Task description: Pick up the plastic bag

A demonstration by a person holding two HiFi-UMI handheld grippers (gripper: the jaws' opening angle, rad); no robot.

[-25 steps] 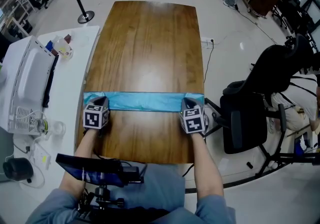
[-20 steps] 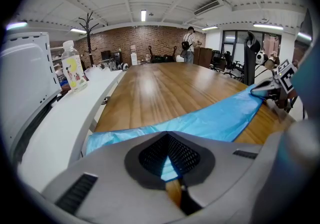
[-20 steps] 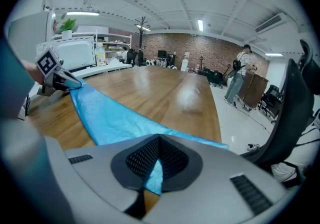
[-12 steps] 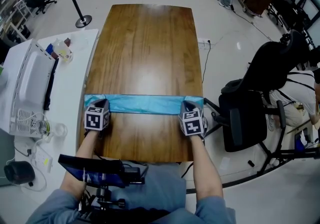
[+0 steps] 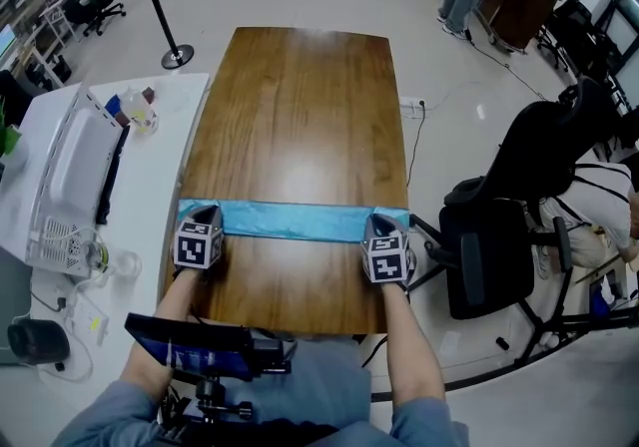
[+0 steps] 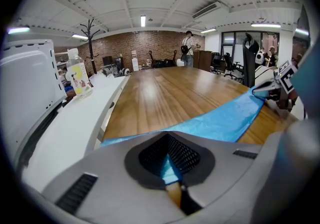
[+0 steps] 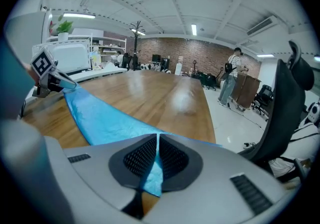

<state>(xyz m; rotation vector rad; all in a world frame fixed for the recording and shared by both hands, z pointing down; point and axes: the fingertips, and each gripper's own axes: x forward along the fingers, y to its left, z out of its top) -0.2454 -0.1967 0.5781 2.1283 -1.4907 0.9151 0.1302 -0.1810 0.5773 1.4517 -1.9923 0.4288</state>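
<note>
**A:** Where is the bag?

**B:** The bag (image 5: 295, 221) is a long blue strip stretched across the near part of the table (image 5: 300, 106). It runs from the table's left edge to its right edge, with one end at each gripper.

**A:** As a container, what is in it?

**B:** It shows as thin, flat film, folded lengthwise. I can't make out its mouth from any view, so I can't tell what it holds. I also can't tell whether the middle rests on the wood or hangs just above it.

**A:** How is the left gripper set?

**B:** The left gripper (image 5: 203, 212) is at the strip's left end, angled down toward the table. In its own view the two dark pads meet in a narrow V, and they are pinching a wedge of blue film.

**A:** And the right?

**B:** The right gripper (image 5: 379, 222) is at the other end, near the table's right edge. Its pads stand almost together, with a fold of the bag squeezed in the thin slit between them. Those jaws have just been opening by a small amount.

**A:** Are there other containers?

**B:** A clear bottle (image 6: 79, 74) with a yellow label stands upright on the white side table (image 5: 150, 196), well apart from the bag. I can't tell how full it is.
</note>
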